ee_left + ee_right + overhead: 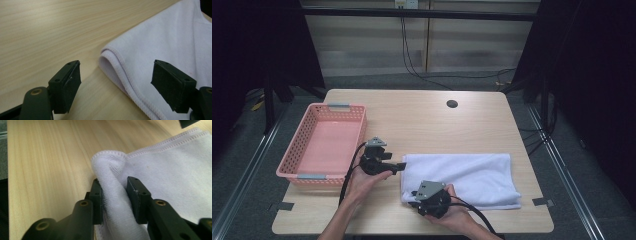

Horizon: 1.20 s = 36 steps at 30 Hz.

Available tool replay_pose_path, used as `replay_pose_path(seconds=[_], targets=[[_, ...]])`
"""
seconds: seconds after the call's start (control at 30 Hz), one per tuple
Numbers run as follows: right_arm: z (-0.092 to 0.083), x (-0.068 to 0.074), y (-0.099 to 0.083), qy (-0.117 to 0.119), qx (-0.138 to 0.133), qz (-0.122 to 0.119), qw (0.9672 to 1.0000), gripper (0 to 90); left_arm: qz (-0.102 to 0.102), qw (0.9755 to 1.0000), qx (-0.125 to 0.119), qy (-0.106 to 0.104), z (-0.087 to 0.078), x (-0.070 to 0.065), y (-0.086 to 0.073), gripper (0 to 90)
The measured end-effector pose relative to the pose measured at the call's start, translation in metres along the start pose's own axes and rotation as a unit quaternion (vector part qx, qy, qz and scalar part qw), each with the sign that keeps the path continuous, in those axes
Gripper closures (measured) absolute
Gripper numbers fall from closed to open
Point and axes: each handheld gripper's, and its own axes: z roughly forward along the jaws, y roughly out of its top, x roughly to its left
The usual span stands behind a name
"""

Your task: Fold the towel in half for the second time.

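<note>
While left gripper [116, 83] gapes, right gripper [113, 195] pinches towel [175, 175] corner.

Light wooden table [422, 120], pink basket [324, 145] at left, folded white towel [472, 172] front right.

A light wooden desk [422, 120] with rounded corners is set on a grey carpeted floor [242, 165]. A round dark cable hole [452, 104] is cut near its far edge. Behind it, a pale panelled wall [462, 45] is seen, with black cables [412, 60] hung down it to the floor. Dark curtains [257, 45] are drawn at both sides. Metal rails [249, 160] are laid along the floor.
</note>
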Motion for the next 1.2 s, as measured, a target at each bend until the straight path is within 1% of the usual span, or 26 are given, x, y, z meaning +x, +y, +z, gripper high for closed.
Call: replay_pose_path(seconds=[0.03,0.1,0.13,0.23,0.3,0.33,0.37,0.43,0.47,0.5,0.53,0.57,0.63,0.67,0.7,0.73,0.77,0.8,0.83,0.87,0.93,0.97,1.0,1.03,1.13,1.2], targets=[[0.000,-0.001,0.001,0.001,0.002,0.005,1.0000,69.9,-0.001,1.0000,0.005,0.002,0.003,0.001,0.001,23.5],[-0.001,-0.004,0.001,0.010,0.003,0.028,0.9996,72.6,0.005,0.9998,0.021,-0.003,0.008,0.003,0.003,22.7],[-0.001,-0.006,0.000,0.015,0.000,0.035,0.9993,73.8,0.002,0.9998,0.021,-0.002,0.011,0.003,0.002,23.1],[-0.004,-0.011,-0.001,0.036,0.002,0.058,0.9977,77.1,0.007,0.9996,0.024,-0.013,0.017,0.003,0.002,23.2],[-0.005,-0.013,-0.002,0.043,0.000,0.060,0.9973,78.2,0.012,0.9994,0.031,-0.011,0.021,0.001,0.003,23.7],[-0.005,-0.013,-0.002,0.048,0.001,0.068,0.9965,79.3,0.015,0.9992,0.032,-0.016,0.023,0.000,0.003,24.0],[-0.006,-0.013,-0.002,0.052,0.001,0.072,0.9961,79.4,0.020,0.9990,0.036,-0.017,0.025,-0.001,0.002,26.0],[-0.006,-0.013,-0.002,0.056,0.002,0.071,0.9959,79.7,0.029,0.9983,0.048,-0.014,0.029,-0.004,0.000,30.8],[-0.007,-0.013,-0.002,0.059,0.001,0.072,0.9957,79.8,0.038,0.9977,0.054,-0.014,0.031,-0.005,-0.001,32.7],[-0.007,-0.013,-0.002,0.061,0.002,0.072,0.9956,79.9,0.043,0.9975,0.055,-0.013,0.032,-0.006,-0.001,32.9],[-0.007,-0.013,-0.002,0.063,0.003,0.071,0.9954,80.0,0.042,0.9975,0.054,-0.019,0.032,-0.006,-0.001,35.3],[-0.007,-0.013,-0.002,0.065,0.003,0.073,0.9952,80.0,0.042,0.9975,0.050,-0.028,0.033,-0.006,-0.001,39.7],[-0.008,-0.013,-0.002,0.067,0.003,0.074,0.9950,80.1,0.050,0.9969,0.053,-0.028,0.033,-0.009,-0.002,47.0],[-0.008,-0.013,-0.002,0.068,0.003,0.076,0.9947,80.2,0.057,0.9956,0.061,-0.043,0.033,-0.009,-0.002,55.4],[-0.008,-0.014,-0.002,0.070,0.002,0.075,0.9947,80.4,0.056,0.9957,0.058,-0.046,0.034,-0.012,-0.003,65.6],[-0.008,-0.015,-0.002,0.073,0.002,0.079,0.9942,80.5,0.054,0.9955,0.060,-0.049,0.034,-0.013,-0.002,69.2],[-0.008,-0.015,-0.002,0.074,0.003,0.081,0.9940,80.6,0.042,0.9961,0.056,-0.053,0.034,-0.013,-0.002,74.0],[-0.008,-0.016,-0.002,0.077,0.001,0.081,0.9937,80.8,0.033,0.9964,0.052,-0.058,0.033,-0.012,-0.002,76.1],[-0.010,-0.017,-0.001,0.080,0.002,0.090,0.9928,81.0,0.025,0.9966,0.046,-0.063,0.033,-0.011,-0.002,77.0],[-0.011,-0.018,0.000,0.082,0.001,0.091,0.9925,81.1,0.015,0.9964,0.045,-0.071,0.032,-0.009,-0.002,77.2],[-0.013,-0.020,0.002,0.086,-0.005,0.094,0.9919,81.2,-0.011,0.9960,0.025,-0.085,0.028,-0.007,-0.001,77.7],[-0.016,-0.021,0.003,0.087,-0.008,0.100,0.9912,81.2,-0.016,0.9954,0.017,-0.093,0.025,-0.006,0.001,77.9],[-0.018,-0.022,0.005,0.086,-0.012,0.101,0.9910,81.2,-0.025,0.9952,0.007,-0.094,0.023,-0.006,0.003,78.0],[-0.021,-0.023,0.006,0.086,-0.018,0.103,0.9908,81.2,-0.028,0.9950,0.000,-0.095,0.020,-0.008,0.006,78.2],[-0.029,-0.027,0.011,0.089,-0.035,0.111,0.9892,81.2,-0.024,0.9954,-0.009,-0.093,0.014,-0.010,0.014,78.3],[-0.034,-0.029,0.015,0.089,-0.043,0.112,0.9888,81.2,-0.008,0.9965,-0.009,-0.083,0.010,-0.014,0.021,78.3]])
